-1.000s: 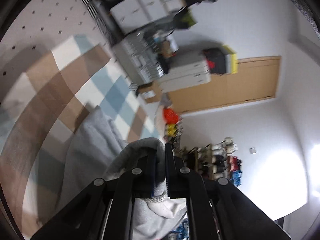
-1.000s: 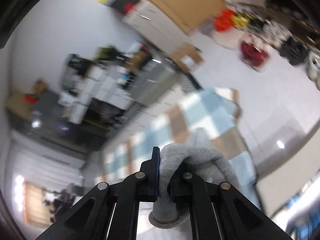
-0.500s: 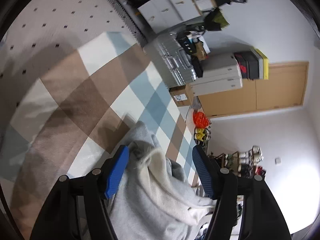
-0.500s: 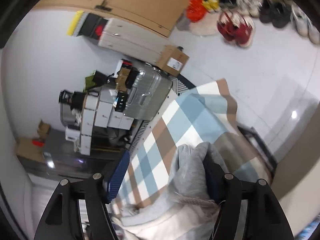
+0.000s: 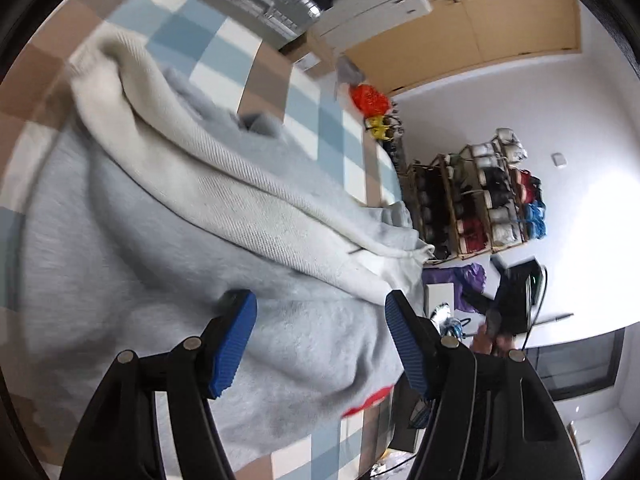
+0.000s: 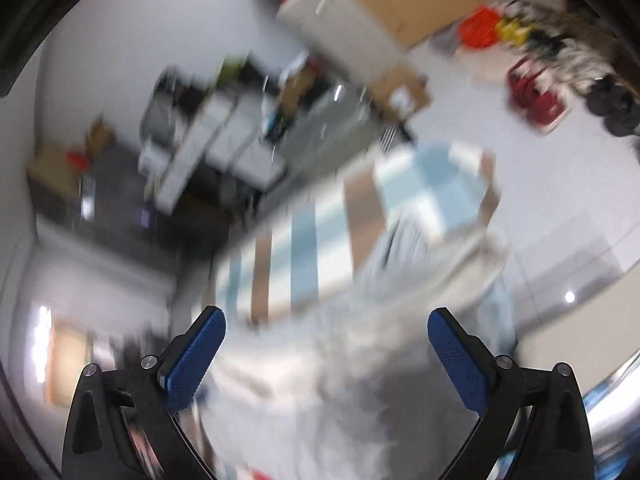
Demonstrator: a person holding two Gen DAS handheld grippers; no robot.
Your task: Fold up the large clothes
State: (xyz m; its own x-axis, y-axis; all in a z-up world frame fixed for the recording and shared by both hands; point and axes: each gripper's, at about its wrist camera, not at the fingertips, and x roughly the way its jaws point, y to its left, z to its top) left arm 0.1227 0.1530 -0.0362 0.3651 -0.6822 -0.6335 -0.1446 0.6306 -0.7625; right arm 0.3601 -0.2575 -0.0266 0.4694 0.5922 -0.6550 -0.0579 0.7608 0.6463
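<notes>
Both released since earlier: left gripper [image 5: 320, 314], right gripper [image 6: 326, 330] spread wide, empty; one grey sweatshirt [image 5: 168, 240] on checked blanket [image 5: 224, 48].

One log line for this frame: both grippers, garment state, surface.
left gripper: open, empty | right gripper: open, empty | grey sweatshirt: bunched, not flat, pale lining showing | surface: checked blanket | right view: blurred
</notes>
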